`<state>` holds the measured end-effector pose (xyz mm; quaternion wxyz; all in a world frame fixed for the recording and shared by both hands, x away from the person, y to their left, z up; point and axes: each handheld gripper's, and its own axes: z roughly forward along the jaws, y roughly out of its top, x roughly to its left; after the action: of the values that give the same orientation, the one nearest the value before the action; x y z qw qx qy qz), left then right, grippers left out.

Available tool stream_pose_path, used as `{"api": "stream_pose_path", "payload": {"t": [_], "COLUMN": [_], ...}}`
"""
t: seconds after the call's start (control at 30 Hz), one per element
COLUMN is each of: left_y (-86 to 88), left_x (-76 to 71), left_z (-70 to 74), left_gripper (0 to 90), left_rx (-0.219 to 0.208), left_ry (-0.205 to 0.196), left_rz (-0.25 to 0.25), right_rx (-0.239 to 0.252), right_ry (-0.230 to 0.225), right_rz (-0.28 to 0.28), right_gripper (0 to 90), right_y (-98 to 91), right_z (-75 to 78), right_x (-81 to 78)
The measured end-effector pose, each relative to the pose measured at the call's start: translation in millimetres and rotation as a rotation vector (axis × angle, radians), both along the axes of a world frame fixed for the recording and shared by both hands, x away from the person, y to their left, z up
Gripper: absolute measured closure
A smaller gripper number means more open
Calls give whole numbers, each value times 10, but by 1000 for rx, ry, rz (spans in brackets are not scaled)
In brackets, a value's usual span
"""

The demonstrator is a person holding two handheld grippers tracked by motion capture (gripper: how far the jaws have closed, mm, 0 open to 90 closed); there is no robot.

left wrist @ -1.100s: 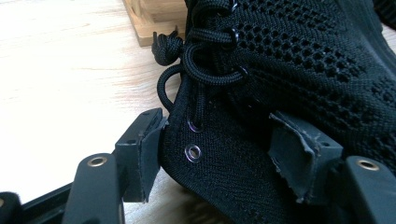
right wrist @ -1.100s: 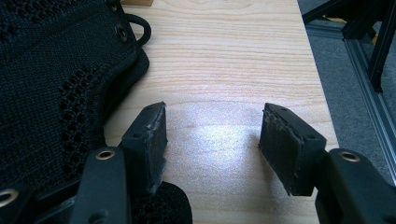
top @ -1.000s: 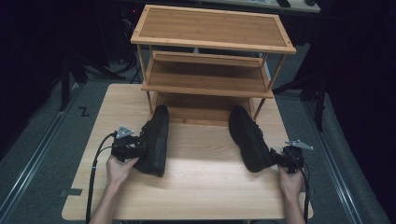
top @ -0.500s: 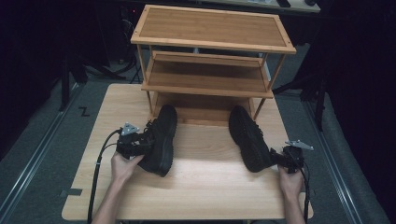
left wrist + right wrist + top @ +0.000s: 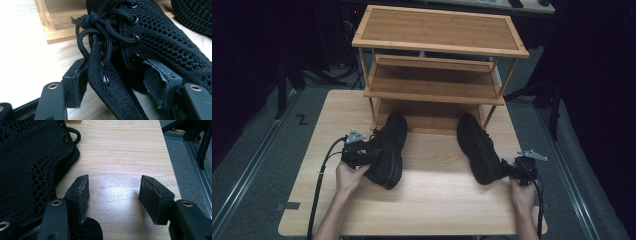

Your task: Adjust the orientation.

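Note:
Two black knit lace-up shoes lie on the wooden table [image 5: 432, 205] in front of a shelf rack. My left gripper [image 5: 367, 154] reaches into the left shoe [image 5: 391, 145] from its left side. In the left gripper view its jaws [image 5: 117, 75] straddle the laced throat of that shoe [image 5: 155, 37], pads against the eyelet flap and the knit side. They have just been closing a little on it. The right shoe [image 5: 476, 147] lies on its side, sole showing. My right gripper [image 5: 511, 170] sits at its heel, open [image 5: 113, 192] over bare wood, with that shoe [image 5: 27, 162] left of the jaws.
A three-tier wooden shelf rack [image 5: 437, 30] stands at the back of the table, its bottom frame just beyond the shoes' toes. The table's right edge [image 5: 172, 170] is close to my right gripper, with dark floor and metal rails beyond it.
My left gripper and the left shoe have shifted together to the right and slightly toward the rack. The right gripper and right shoe have stayed put.

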<state>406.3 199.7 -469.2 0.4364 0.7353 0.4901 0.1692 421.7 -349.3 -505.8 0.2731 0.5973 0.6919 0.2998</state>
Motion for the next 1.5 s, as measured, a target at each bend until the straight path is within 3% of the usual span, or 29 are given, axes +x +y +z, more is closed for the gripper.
{"api": "stream_pose_path", "payload": {"t": [0.33, 0.47, 0.7, 0.9, 1.1, 1.17, 1.4, 1.5], "left_y": [-85, -212, -359, -547, -754, -813, -763, -643], "left_x": [11, 34, 68, 127, 158, 162, 138, 92], "left_z": [37, 88, 107, 165, 153, 166, 263, 367], "left_gripper": [432, 440, 446, 436, 414, 409, 423, 431], "left_rx": [-21, 15, -5, 23, 1, 23, 22, 17], "left_ry": [11, 14, 22, 49, 79, 74, 53, 30], "left_rz": [0, -12, -5, -16, -52, -43, -25, -30], "right_rx": [3, 3, 5, 7, 12, 13, 14, 14], "right_ry": [1, 1, 0, 0, 0, 0, 1, 1], "right_rz": [-2, -2, -1, 0, 0, 1, 1, 1], "right_gripper": [415, 415, 414, 412, 410, 409, 409, 409], "right_y": [0, 0, -2, -5, -8, -9, -9, -9], "right_z": [0, 0, 0, 0, 1, 1, 1, 1], "right_x": [-1, -1, -1, -1, -2, -2, -2, -2]}}
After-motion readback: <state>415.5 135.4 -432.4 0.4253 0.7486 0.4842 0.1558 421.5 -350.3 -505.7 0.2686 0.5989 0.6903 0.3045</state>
